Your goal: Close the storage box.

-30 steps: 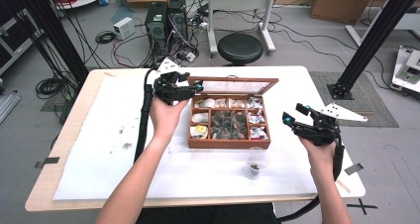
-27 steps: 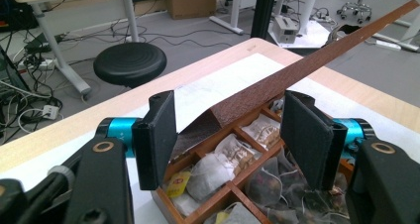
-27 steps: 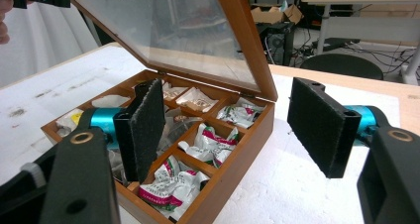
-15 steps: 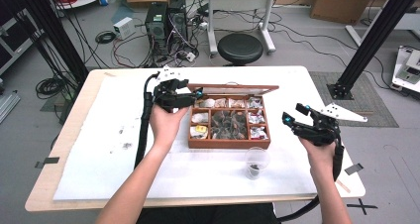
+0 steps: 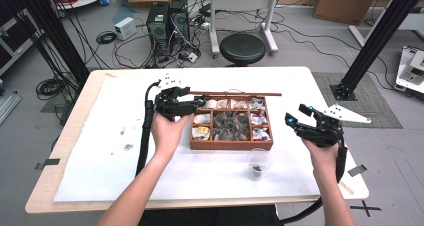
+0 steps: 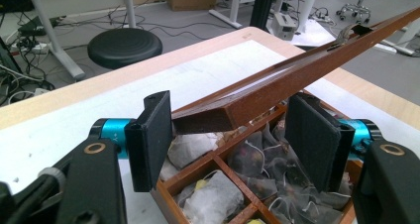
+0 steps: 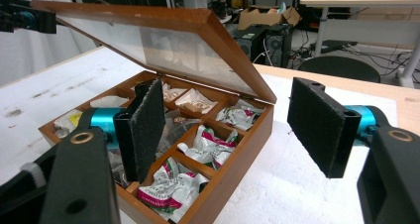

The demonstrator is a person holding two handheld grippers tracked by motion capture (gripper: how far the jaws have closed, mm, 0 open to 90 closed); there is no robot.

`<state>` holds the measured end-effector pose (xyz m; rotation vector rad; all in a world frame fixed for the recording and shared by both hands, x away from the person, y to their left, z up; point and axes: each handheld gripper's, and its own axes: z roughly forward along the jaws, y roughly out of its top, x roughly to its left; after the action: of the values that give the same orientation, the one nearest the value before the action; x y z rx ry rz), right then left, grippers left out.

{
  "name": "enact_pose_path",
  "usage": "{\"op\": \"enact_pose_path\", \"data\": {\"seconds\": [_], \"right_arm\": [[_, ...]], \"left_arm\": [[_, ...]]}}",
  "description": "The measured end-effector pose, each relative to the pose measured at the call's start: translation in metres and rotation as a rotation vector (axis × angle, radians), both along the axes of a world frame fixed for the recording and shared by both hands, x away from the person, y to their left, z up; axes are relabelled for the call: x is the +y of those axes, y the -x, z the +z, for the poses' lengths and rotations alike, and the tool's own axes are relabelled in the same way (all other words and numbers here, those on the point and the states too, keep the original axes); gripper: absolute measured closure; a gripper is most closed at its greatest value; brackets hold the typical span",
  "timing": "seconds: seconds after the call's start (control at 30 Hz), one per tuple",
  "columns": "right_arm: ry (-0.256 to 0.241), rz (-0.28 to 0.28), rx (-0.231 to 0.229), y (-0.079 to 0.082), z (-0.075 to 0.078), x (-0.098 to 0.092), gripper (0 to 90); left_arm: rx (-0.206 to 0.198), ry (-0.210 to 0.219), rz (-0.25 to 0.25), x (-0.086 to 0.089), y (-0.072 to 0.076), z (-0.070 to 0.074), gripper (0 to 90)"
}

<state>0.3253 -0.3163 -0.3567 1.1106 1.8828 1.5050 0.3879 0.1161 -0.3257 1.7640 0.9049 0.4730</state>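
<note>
A wooden tea box [image 5: 231,145] with several compartments of tea bags [image 5: 231,123] sits mid-table. Its glass lid [image 5: 240,93] is half raised on the far hinges and looks edge-on from above. My left gripper [image 5: 197,103] is open at the lid's left front corner. In the left gripper view that corner [image 6: 208,117] lies between the jaws of the left gripper [image 6: 228,135], against the left pad and apart from the right one. My right gripper [image 5: 297,114] is open above the table, right of the box. Past the right gripper [image 7: 233,130] I see the box [image 7: 237,169] and tilted lid [image 7: 148,40].
A clear plastic cup [image 5: 259,163] with something dark at its bottom stands just in front of the box's right end. White sheeting [image 5: 115,136] covers the tabletop. Beyond the far edge are a black stool [image 5: 242,48] and computer towers [image 5: 167,21] with cables.
The lid has swung down from upright to a half-raised tilt. My left gripper came nearer and lower with its corner. The right gripper has stayed put.
</note>
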Motion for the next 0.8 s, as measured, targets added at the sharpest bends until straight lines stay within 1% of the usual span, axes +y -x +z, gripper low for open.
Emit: {"op": "enact_pose_path", "data": {"seconds": [0.13,0.4,0.47,0.53,0.8], "right_arm": [[0.001,0.001,-0.005,0.0,0.0,0.0,31.4],[0.001,-0.002,-0.004,0.0,0.001,0.0,31.4],[0.0,-0.003,-0.005,0.0,0.0,0.001,31.3],[0.0,-0.005,-0.005,0.0,0.0,0.001,31.4],[0.0,-0.005,-0.011,0.0,0.001,0.001,31.3]], "left_arm": [[0.024,0.015,0.004,0.0,0.002,-0.004,34.6],[0.057,0.025,0.0,0.001,0.006,-0.013,33.8],[0.067,0.039,-0.001,0.002,0.006,-0.015,33.3],[0.081,0.042,-0.003,0.003,0.007,-0.018,33.3],[0.108,0.062,-0.005,0.004,0.012,-0.026,32.9]]}}
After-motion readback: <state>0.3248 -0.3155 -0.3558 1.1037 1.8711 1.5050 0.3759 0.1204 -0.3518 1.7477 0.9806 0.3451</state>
